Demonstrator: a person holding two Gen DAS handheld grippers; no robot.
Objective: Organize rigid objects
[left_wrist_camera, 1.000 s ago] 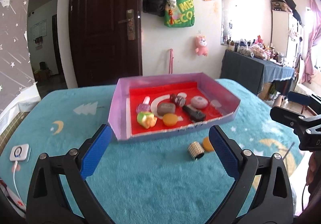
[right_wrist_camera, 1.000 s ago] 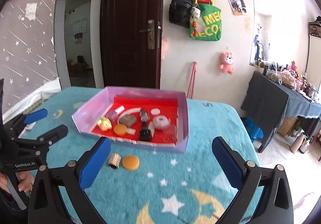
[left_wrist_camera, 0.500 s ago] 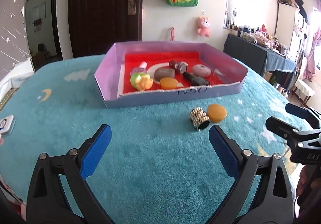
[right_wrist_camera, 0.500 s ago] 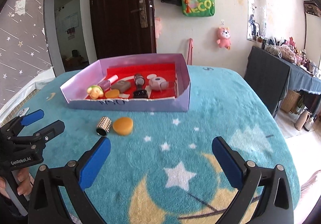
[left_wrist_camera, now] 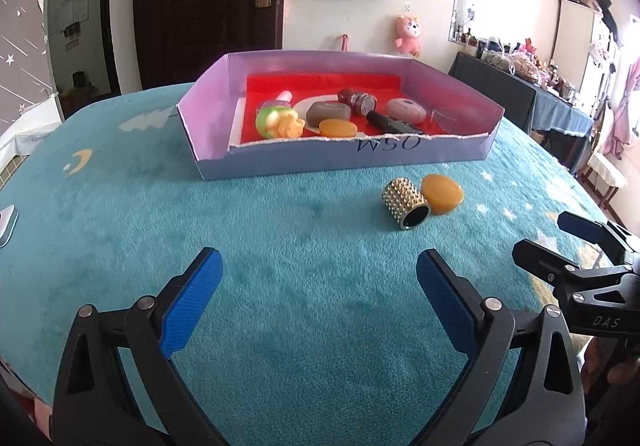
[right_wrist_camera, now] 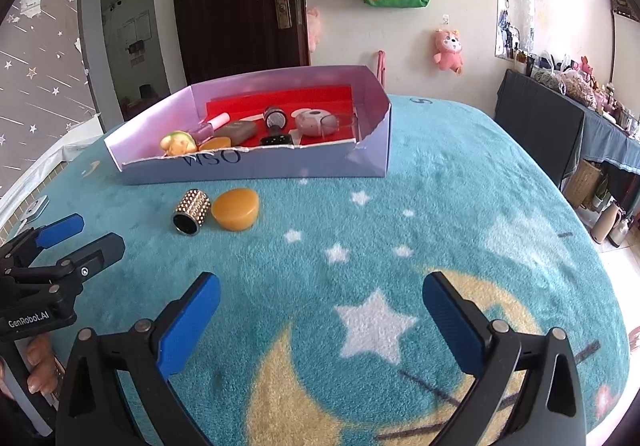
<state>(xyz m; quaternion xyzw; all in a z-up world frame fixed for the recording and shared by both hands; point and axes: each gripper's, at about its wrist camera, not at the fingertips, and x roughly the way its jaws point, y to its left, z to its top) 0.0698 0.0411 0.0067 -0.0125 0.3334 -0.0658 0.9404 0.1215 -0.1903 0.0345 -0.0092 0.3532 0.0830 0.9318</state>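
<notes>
A lilac cardboard box (left_wrist_camera: pixel 280 162) with a red floor sits on the teal blanket (left_wrist_camera: pixel 280 246), its torn front wall lower than the other three. Inside lie a yellow-green toy (left_wrist_camera: pixel 278 122), a pink-capped bottle (left_wrist_camera: pixel 282 98), a brown bar (left_wrist_camera: pixel 328 112), an orange soap (left_wrist_camera: pixel 338 128), a dark round-headed piece (left_wrist_camera: pixel 358 99), a black tube (left_wrist_camera: pixel 390 123), a pale pink oval case (left_wrist_camera: pixel 406 111) and a clear cup (left_wrist_camera: pixel 446 117). Outside, just before the front wall, a studded metal cylinder (left_wrist_camera: pixel 406 204) lies on its side, touching a second orange soap (left_wrist_camera: pixel 442 193). Open blanket spreads between these and both tongs: the left gripper (left_wrist_camera: pixel 316 294) and the right gripper (right_wrist_camera: pixel 320 310) both hover spread wide, grasping nothing
</notes>
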